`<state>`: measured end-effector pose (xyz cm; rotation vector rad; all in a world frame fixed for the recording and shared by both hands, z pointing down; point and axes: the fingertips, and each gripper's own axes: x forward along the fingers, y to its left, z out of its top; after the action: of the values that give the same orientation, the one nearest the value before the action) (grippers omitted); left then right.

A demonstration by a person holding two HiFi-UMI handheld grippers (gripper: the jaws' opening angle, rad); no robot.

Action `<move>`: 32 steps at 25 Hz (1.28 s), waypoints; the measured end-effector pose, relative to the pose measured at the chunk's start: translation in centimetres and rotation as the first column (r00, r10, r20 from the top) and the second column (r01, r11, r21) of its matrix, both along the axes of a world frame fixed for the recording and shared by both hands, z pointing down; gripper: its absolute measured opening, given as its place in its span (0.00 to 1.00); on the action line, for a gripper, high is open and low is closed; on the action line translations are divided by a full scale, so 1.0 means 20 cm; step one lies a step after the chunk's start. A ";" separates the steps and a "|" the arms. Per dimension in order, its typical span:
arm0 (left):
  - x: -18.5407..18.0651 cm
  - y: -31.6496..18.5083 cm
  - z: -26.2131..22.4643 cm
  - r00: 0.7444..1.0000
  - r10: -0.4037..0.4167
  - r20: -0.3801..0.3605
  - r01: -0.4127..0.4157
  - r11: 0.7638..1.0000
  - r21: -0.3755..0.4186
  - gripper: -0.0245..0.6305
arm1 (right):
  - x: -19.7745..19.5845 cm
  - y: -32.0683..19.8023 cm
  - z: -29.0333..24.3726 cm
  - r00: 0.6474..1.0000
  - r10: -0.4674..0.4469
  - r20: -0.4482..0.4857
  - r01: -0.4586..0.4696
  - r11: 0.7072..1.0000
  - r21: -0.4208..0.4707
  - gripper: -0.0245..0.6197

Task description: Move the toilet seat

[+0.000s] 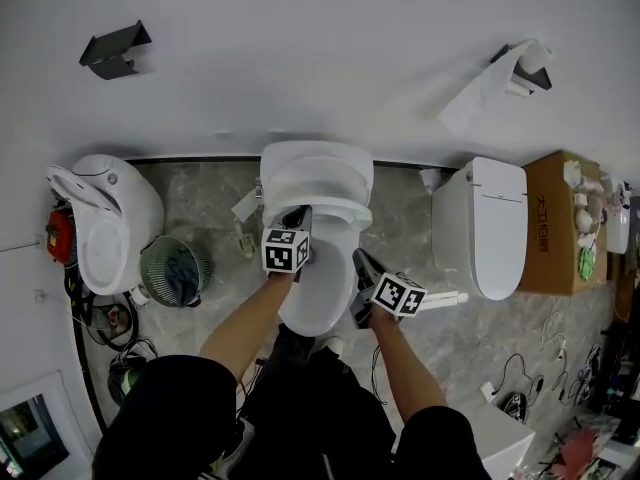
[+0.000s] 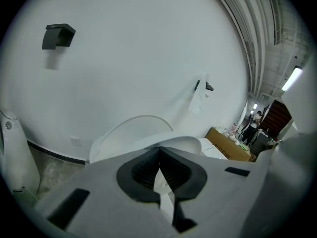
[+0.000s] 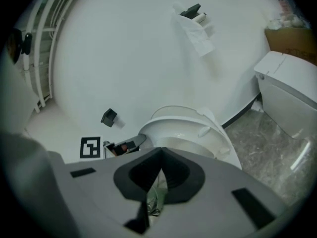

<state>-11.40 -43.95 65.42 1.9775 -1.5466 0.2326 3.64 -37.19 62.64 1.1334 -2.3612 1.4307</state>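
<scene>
The white toilet (image 1: 318,268) stands against the wall in the head view. Its seat (image 1: 322,190) is lifted off the bowl and leans back toward the lid, and the right gripper view shows the seat's underside bumpers (image 3: 205,131). My left gripper (image 1: 298,216) is at the front edge of the raised seat, jaws shut with nothing between them. In the left gripper view the seat rim (image 2: 181,144) curves just beyond my left gripper (image 2: 159,150). My right gripper (image 1: 359,256) hangs at the bowl's right side, apart from the seat. Seen from its own camera, my right gripper (image 3: 161,152) is shut and empty.
Another white toilet (image 1: 108,213) and a round wire fan (image 1: 172,270) stand on the left. A closed toilet (image 1: 492,226) and a cardboard box (image 1: 553,223) are on the right. A paper holder (image 1: 522,70) and a black bracket (image 1: 113,49) hang on the wall. Cables lie on the floor at both sides.
</scene>
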 end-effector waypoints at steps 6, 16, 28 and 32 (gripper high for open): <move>-0.06 -0.23 0.02 0.999 0.013 0.040 -0.011 0.999 -0.039 0.04 | -0.04 0.06 -0.02 0.976 -0.134 -0.170 0.147 0.987 0.065 0.05; -0.15 -0.39 -0.03 0.993 0.053 0.107 -0.047 0.997 -0.057 0.04 | -0.01 0.03 -0.07 0.945 -0.165 -0.282 0.207 0.970 0.129 0.04; -0.05 0.09 -0.56 0.984 0.056 0.168 -0.079 0.988 0.131 0.04 | -0.13 -0.20 -0.60 0.942 -0.135 -0.307 0.263 0.865 0.428 0.04; 0.05 0.27 -0.71 0.981 0.053 0.186 -0.088 0.979 0.184 0.04 | -0.15 -0.14 -0.77 0.938 -0.158 -0.310 0.305 0.803 0.513 0.04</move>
<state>-10.50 -38.50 51.18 2.2164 -1.6665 0.3100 0.64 -39.96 47.26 0.9990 -2.6743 0.4779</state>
